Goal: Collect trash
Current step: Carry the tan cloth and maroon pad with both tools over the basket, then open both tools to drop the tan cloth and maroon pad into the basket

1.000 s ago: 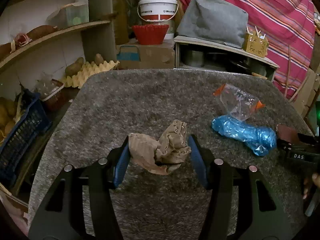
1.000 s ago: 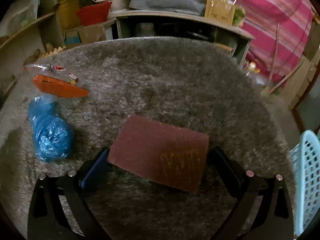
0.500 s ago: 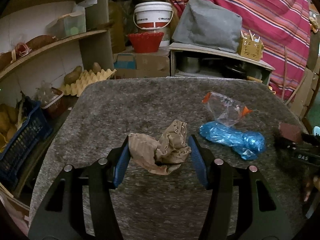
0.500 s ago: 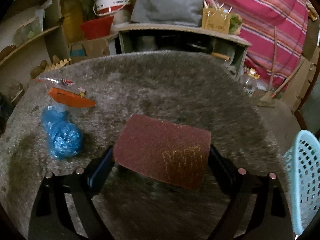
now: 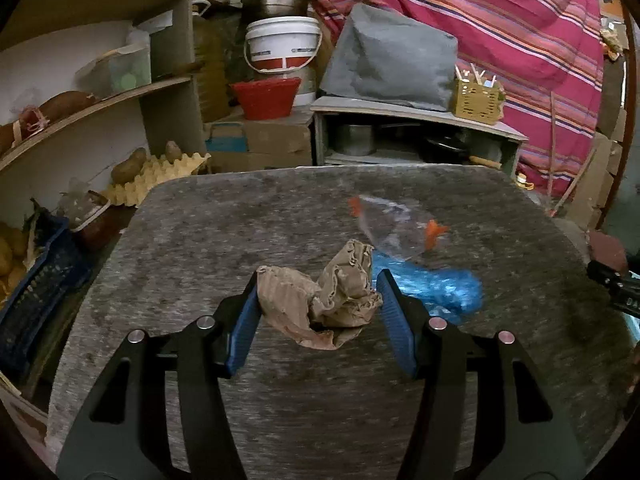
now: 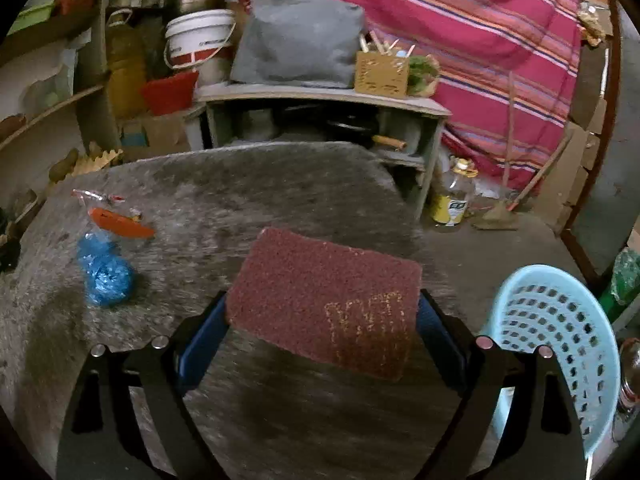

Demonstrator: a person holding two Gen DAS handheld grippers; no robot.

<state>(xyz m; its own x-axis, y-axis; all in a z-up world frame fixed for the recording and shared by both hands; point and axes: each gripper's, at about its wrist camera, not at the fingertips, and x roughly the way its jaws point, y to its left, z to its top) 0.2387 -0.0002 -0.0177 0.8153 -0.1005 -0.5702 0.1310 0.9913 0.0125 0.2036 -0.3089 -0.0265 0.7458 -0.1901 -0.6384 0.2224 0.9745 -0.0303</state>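
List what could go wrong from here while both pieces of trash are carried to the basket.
1. The maroon scouring pad is pinched only by its side edges in the right tongs; it could buckle and slip.
2. The crumpled brown paper in the left tongs hangs loosely and could fall before reaching the light blue basket.

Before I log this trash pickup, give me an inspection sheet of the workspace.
Surface: grey carpeted table.
Job's things: crumpled brown paper in left claw; maroon scouring pad in right claw; blue plastic wad and clear orange-edged bag lie on the table.
Clutter: nothing seen besides these.
Grippers: both shut on their items.
Cables: nothing seen.
Surroundings: light blue basket right of the table; shelves, white bucket, striped cloth behind.
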